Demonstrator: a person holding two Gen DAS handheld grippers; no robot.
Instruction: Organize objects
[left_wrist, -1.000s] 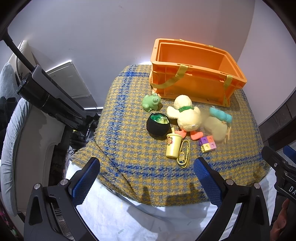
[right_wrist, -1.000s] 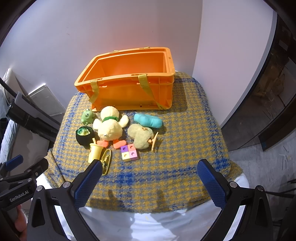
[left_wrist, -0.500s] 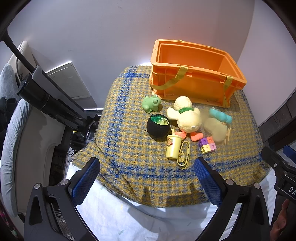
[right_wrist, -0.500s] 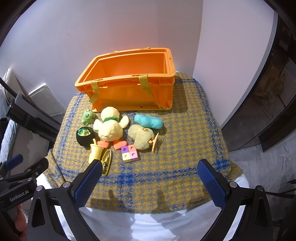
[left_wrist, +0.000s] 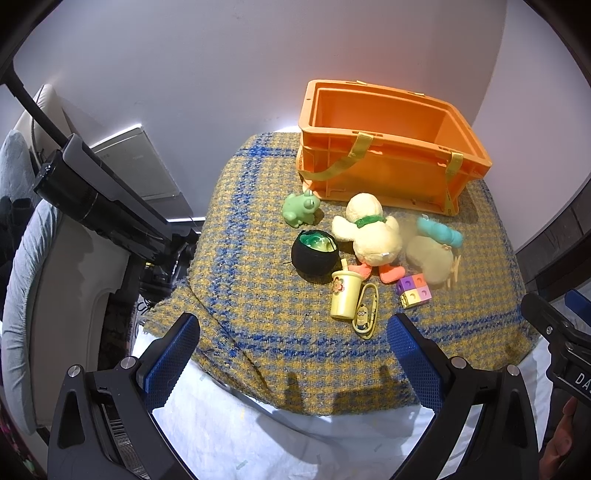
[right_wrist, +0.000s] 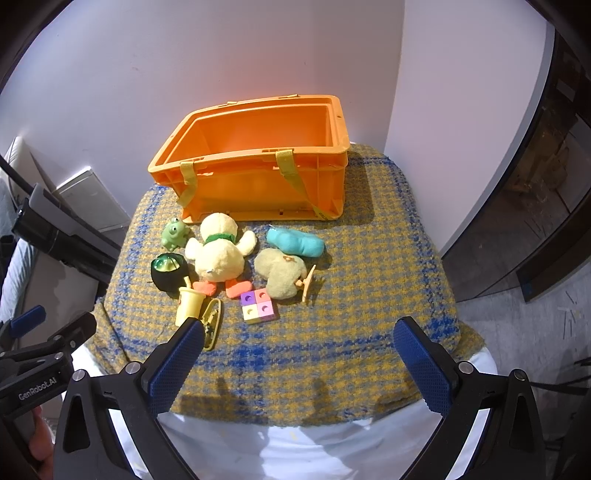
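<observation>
An empty orange crate (left_wrist: 391, 147) (right_wrist: 258, 162) stands at the back of the plaid-covered table (left_wrist: 258, 302). In front of it lie a green frog (left_wrist: 301, 208), a black pot (left_wrist: 314, 253), a yellow plush duck (left_wrist: 371, 236) (right_wrist: 218, 254), a teal plush (right_wrist: 295, 242), a beige plush (right_wrist: 282, 271), a yellow cup (left_wrist: 343, 293), a minion tag (left_wrist: 365, 314) and a pastel block (right_wrist: 258, 306). My left gripper (left_wrist: 291, 347) and right gripper (right_wrist: 299, 350) are both open and empty, held before the table's near edge.
A white cloth (right_wrist: 295, 450) hangs under the plaid cover at the front. A black stand (left_wrist: 103, 203) and a chair (left_wrist: 22, 258) are to the left. A wall is behind the crate, and a dark doorway (right_wrist: 535, 221) is to the right.
Both views have shifted very slightly nearer the table. Nothing on the table has moved and both grippers stay open.
</observation>
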